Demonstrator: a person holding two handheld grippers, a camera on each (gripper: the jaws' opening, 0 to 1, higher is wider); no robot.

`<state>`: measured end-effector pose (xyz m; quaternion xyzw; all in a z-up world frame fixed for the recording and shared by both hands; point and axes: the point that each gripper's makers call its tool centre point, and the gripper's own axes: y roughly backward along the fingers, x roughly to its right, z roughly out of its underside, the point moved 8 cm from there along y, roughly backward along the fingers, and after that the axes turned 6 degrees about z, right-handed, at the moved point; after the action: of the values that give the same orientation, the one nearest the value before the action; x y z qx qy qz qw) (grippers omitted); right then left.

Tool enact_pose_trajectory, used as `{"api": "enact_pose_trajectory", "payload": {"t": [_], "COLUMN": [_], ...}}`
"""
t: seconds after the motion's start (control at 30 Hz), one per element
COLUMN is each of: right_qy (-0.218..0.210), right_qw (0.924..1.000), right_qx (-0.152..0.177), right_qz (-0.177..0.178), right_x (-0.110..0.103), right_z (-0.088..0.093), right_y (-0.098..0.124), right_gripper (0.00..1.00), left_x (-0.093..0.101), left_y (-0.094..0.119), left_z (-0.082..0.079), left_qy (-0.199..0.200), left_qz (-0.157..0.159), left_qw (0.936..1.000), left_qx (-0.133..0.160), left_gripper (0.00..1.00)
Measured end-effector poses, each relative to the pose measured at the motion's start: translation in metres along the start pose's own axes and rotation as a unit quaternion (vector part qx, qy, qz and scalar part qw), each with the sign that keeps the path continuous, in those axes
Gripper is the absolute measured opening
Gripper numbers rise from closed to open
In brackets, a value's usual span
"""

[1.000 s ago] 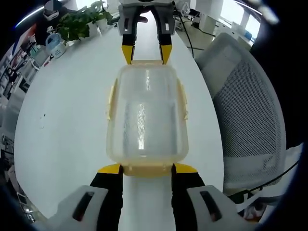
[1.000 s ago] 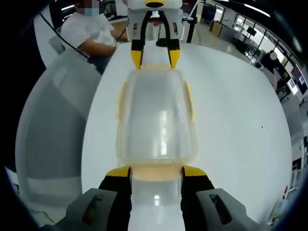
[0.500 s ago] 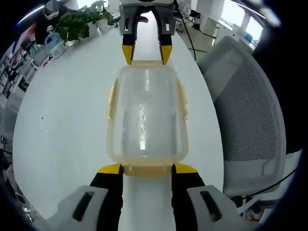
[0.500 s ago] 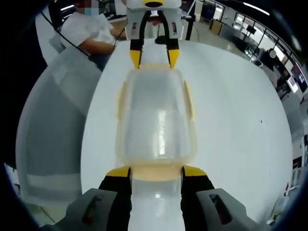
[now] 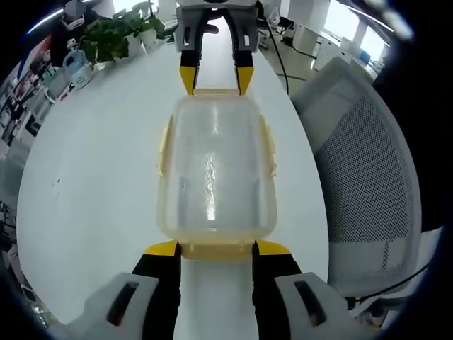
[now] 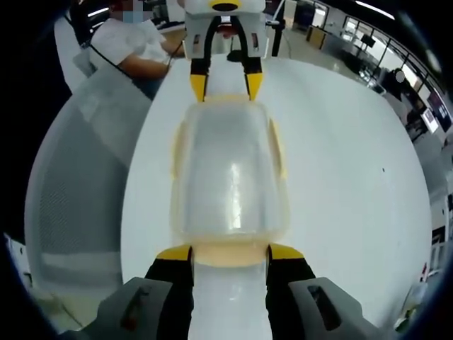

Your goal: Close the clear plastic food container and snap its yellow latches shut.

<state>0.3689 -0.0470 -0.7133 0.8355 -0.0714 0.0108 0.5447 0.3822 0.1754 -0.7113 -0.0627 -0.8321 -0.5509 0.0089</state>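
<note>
Two tongs, left and right, flank the closed container ends.

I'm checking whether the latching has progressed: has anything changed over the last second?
Nothing about the work visibly changed. The background slides slightly in both views, so the hands drifted a little. The container sits lid-on upon the table, with the left tongs at its near end latch and the right tongs at the far one, as before.

Open-plan office. Indicators: large white worktop, grey mesh-back office chair, green potted plants at the far edge, rows of desks with dark monitors behind.
</note>
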Motion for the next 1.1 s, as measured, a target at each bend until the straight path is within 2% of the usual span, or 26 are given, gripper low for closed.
{"api": "enact_pose_trajectory", "payload": {"t": [1.1], "right_qy": [-0.007], "right_qw": [0.9998], "right_qx": [-0.021], "right_qz": [0.002], "right_x": [-0.003], "right_z": [0.043], "right_y": [0.014], "right_gripper": [0.38], "left_x": [0.000], "left_y": [-0.024], "left_z": [-0.038], "left_qy": [0.000], "left_qz": [0.008], "left_qw": [0.9998], "left_qx": [0.016], "left_gripper": [0.38]}}
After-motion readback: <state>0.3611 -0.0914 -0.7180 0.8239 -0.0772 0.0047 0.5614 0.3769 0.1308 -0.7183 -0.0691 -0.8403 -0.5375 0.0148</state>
